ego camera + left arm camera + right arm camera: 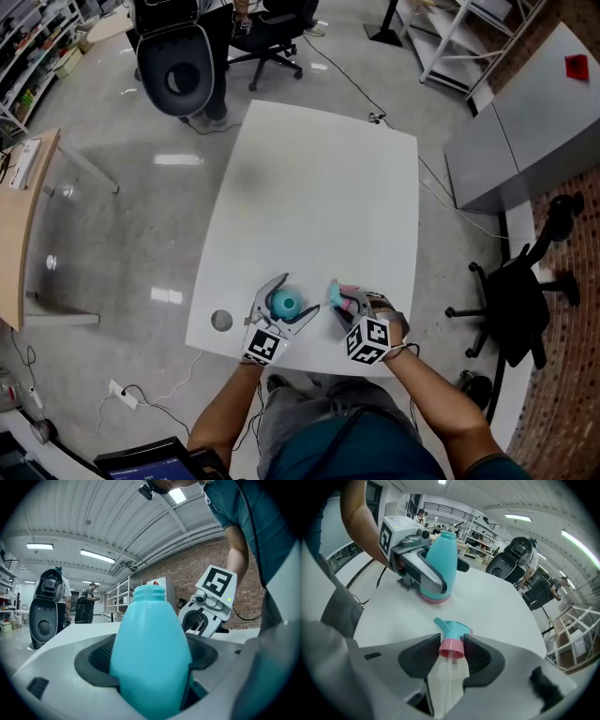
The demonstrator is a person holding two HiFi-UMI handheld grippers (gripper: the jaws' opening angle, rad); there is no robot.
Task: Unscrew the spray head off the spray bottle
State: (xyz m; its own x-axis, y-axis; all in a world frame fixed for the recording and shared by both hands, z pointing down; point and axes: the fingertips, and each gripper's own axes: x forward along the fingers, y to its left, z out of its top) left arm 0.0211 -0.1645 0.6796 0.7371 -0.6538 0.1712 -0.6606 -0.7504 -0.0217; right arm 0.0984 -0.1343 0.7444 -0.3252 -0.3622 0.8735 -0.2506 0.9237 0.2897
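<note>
The teal spray bottle [151, 653] stands upright on the white table [319, 187] with its threaded neck bare. My left gripper [282, 307] is shut on its body; the same bottle [440, 569] shows in the right gripper view with a pink base ring. The spray head [452, 637], teal with a pink collar and a clear dip tube, is off the bottle. My right gripper [452, 654] is shut on its pink collar, low over the table to the right of the bottle. In the head view the spray head [341, 297] sits just right of the bottle [286, 303].
A round hole [221, 321] marks the table's near left corner. Office chairs [272, 33] and a person with a large black pack [176, 66] are beyond the far end. Another black chair [520, 291] stands at the right, a wooden desk [23, 225] at the left.
</note>
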